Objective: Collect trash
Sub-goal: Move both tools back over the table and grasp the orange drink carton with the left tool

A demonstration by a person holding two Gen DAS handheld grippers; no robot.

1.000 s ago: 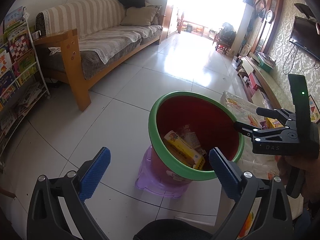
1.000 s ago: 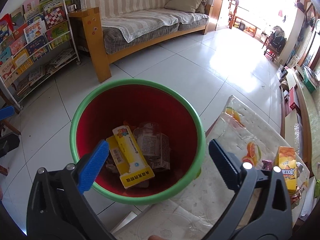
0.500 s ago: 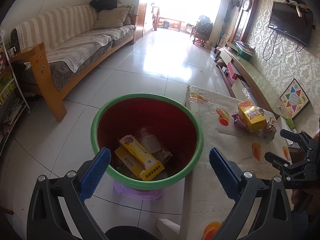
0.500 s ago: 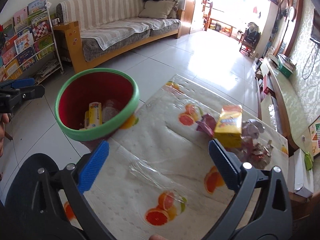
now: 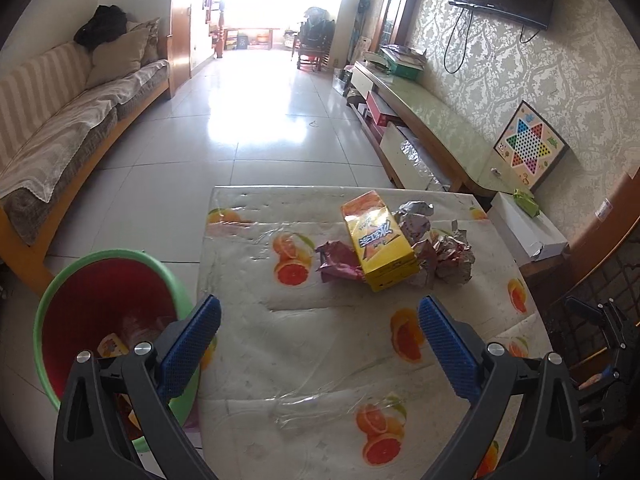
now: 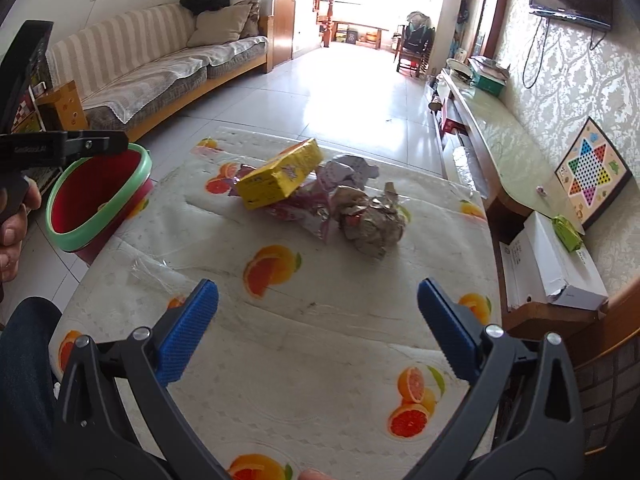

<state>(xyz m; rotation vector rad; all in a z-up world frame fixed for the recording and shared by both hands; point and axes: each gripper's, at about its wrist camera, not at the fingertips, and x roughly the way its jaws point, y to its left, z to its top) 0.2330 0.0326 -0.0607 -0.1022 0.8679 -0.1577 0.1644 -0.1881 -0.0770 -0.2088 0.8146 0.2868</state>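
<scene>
Both the left gripper (image 5: 318, 330) and right gripper (image 6: 318, 314) hang released, empty, above the worktop (image 6: 320, 320). Take the yellow box (image 6: 280, 176) first (it tops the wrappers (image 6: 368, 220)), pinching its narrow sides, then carry it to the bin (image 5: 100, 320).

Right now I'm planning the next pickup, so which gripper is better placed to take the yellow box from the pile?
Probably the right gripper: it is open, empty and faces the yellow box head on. The left gripper, also open, sits nearer the bin.
</scene>
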